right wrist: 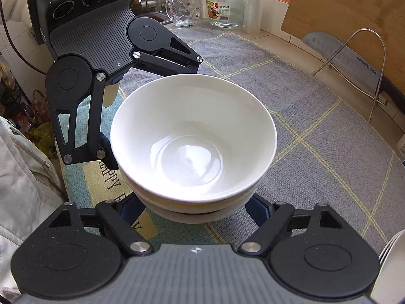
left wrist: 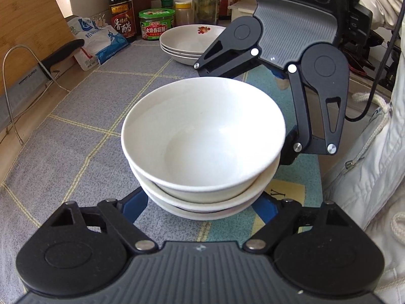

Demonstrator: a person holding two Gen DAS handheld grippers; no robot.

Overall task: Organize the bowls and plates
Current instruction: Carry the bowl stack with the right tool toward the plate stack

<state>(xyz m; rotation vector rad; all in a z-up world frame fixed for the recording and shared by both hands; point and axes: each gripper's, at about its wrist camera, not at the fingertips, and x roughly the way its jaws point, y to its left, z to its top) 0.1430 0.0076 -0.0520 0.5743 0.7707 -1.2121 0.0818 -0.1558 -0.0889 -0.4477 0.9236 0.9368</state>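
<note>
Nesting white glossy bowls [left wrist: 202, 136], stacked

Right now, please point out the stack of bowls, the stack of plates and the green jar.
stack of bowls [left wrist: 202, 136]: left wrist view, inside top bowl.
stack of plates [left wrist: 184, 38]: left wrist view, top plate's inside.
green jar [left wrist: 156, 25]: left wrist view, label.

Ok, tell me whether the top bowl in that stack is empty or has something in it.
Empty. The top bowl shows only bare, glossy white inside in both wrist views, with light reflecting off its bottom.
</note>
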